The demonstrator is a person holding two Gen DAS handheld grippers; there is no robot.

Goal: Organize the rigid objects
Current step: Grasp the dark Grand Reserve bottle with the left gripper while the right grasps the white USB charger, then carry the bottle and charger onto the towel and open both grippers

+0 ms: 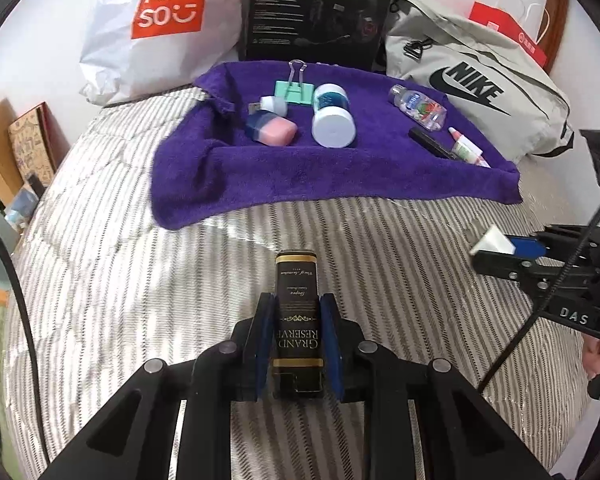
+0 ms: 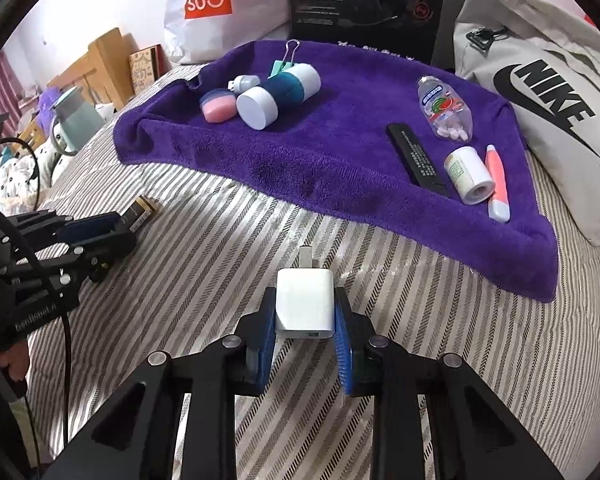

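Observation:
My left gripper [image 1: 296, 312] is shut on a black and gold "Grand Reserve" box [image 1: 296, 304], held above the striped bed; it shows at left in the right wrist view [image 2: 140, 213]. My right gripper [image 2: 305, 304] is shut on a white USB charger plug [image 2: 305, 304], also seen in the left wrist view [image 1: 492, 242]. A purple towel [image 1: 300, 176] ahead holds a blue-and-white jar [image 1: 332, 114], a pink case [image 1: 274, 128], a mint binder clip [image 1: 294, 88], a clear bottle [image 1: 418, 106], a black stick [image 1: 432, 142] and a small white tube [image 1: 466, 148].
Behind the towel stand a white Miniso bag [image 1: 156, 20], a black headset box [image 1: 320, 8] and a grey Nike bag [image 1: 480, 88]. A white roll [image 2: 469, 174] and a pink pen [image 2: 497, 180] lie on the towel's right end. The striped bedspread [image 1: 180, 280] spreads below both grippers.

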